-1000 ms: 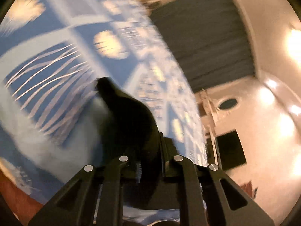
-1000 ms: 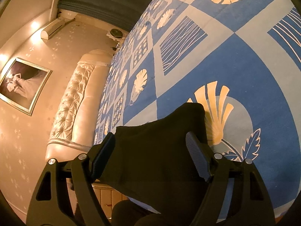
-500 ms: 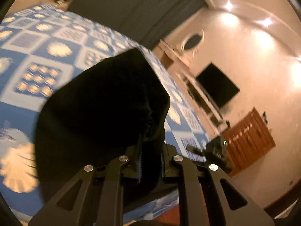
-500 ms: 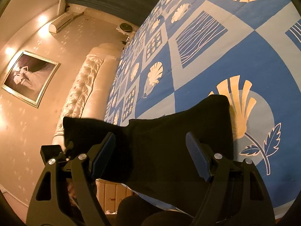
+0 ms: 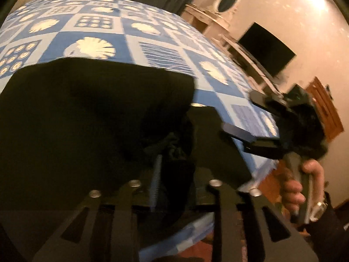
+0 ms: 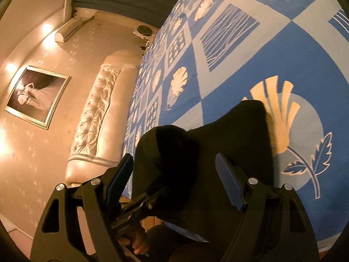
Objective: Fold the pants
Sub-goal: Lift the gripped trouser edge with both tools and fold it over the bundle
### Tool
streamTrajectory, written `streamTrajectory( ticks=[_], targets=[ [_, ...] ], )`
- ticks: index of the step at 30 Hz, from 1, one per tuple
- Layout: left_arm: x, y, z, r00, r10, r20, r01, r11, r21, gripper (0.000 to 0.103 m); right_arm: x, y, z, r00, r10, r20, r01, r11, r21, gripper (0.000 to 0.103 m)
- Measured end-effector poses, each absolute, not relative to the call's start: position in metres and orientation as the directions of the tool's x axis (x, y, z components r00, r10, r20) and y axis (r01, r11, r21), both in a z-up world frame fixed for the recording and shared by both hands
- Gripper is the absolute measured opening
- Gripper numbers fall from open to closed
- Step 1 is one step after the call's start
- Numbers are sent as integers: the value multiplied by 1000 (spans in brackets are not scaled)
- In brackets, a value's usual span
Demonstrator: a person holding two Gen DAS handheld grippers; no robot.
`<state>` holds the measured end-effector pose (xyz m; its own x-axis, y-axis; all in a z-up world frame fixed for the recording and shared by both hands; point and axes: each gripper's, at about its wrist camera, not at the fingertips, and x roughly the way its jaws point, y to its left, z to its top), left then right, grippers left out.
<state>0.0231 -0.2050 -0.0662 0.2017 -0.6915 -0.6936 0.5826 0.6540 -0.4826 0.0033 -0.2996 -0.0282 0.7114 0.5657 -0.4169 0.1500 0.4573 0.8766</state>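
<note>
1. Pants (image 5: 91, 118), one dark pair, lay bunched on the near edge of the bed (image 5: 152, 35), on its blue patterned cover.
2. The left gripper (image 5: 174, 174) sat right at the near fold of the cloth; its jaws were opening, with a gathered wad of fabric between them that the pads no longer seemed to pinch.
3. The right gripper (image 6: 174, 179) hovered over the same heap with its jaws wide apart and nothing clamped; the cloth lay under and just beyond its pads.
4. In the left wrist view the right gripper showed to the right of the pile, held by a hand (image 5: 298, 183) with a wristwatch (image 5: 318, 209).
5. The pants' long axis could not be told, since the heap was folded over and too dark to read; it spread away from both grippers toward the far side of the bed.
6. The left gripper looked the nearer of the two, already in among the cloth.
7. Count: one pair of pants, two grippers, one bed.
</note>
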Motion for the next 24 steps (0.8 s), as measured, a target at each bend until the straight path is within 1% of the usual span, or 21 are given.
streamTrajectory(
  ticks=[1, 2, 3, 4, 5, 6, 7, 8, 9, 11, 12, 14, 15, 17, 20, 23, 24],
  targets=[
    [20, -203, -61, 195, -696, -691, 593, 644, -483, 54, 4, -297, -27, 708, 570, -417, 145, 460, 876, 78],
    [14, -201, -52, 192, -702, -686, 603, 636, -482, 61, 5, -294, -26, 700, 577, -421, 144, 463, 874, 79],
    [7, -194, -42, 195, -716, -670, 612, 623, -488, 70, 6, -291, -27, 691, 580, -432, 150, 470, 870, 83],
    [1, -184, -30, 207, -734, -647, 619, 610, -494, 74, 6, -287, -28, 682, 581, -444, 156, 478, 865, 84],
    [-1, -178, -25, 218, -739, -637, 621, 609, -494, 76, 8, -283, -28, 669, 584, -459, 157, 493, 856, 84],
    [-3, -163, -13, 252, -736, -628, 619, 621, -480, 80, 10, -278, -29, 656, 582, -481, 158, 517, 841, 84],
    [-2, -145, -6, 301, -723, -622, 607, 648, -459, 82, 13, -274, -28, 638, 566, -522, 162, 563, 810, 84],
    [2, -136, -3, 329, -714, -618, 597, 664, -449, 83, 15, -270, -28, 631, 552, -545, 164, 592, 789, 84],
    [11, -111, 0, 395, -681, -616, 557, 711, -428, 84, 17, -268, -28, 626, 544, -558, 165, 608, 777, 84],
    [28, -83, -4, 451, -643, -618, 492, 757, -429, 84, 24, -269, -33, 624, 544, -561, 175, 602, 779, 84],
    [41, -59, -12, 478, -609, -633, 412, 792, -450, 84, 28, -270, -35, 626, 543, -560, 183, 596, 782, 84],
    [63, -23, -32, 480, -599, -641, 273, 797, -539, 84, 36, -270, -40, 627, 544, -558, 197, 582, 789, 84],
    [66, -11, -40, 479, -590, -650, 223, 798, -561, 84, 42, -269, -44, 621, 549, -559, 204, 575, 792, 84],
    [80, 6, -59, 451, -560, -695, 103, 806, -583, 84, 48, -262, -49, 608, 564, -560, 206, 569, 796, 84],
    [85, 13, -68, 438, -548, -713, 52, 807, -588, 84, 55, -247, -54, 566, 611, -554, 184, 561, 807, 84],
    [84, 5, -68, 435, -533, -725, 71, 823, -563, 84, 59, -230, -53, 505, 629, -591, 150, 610, 778, 84],
    [84, 1, -67, 434, -527, -730, 81, 830, -551, 84, 59, -229, -52, 500, 634, -590, 145, 611, 778, 84]
  ],
)
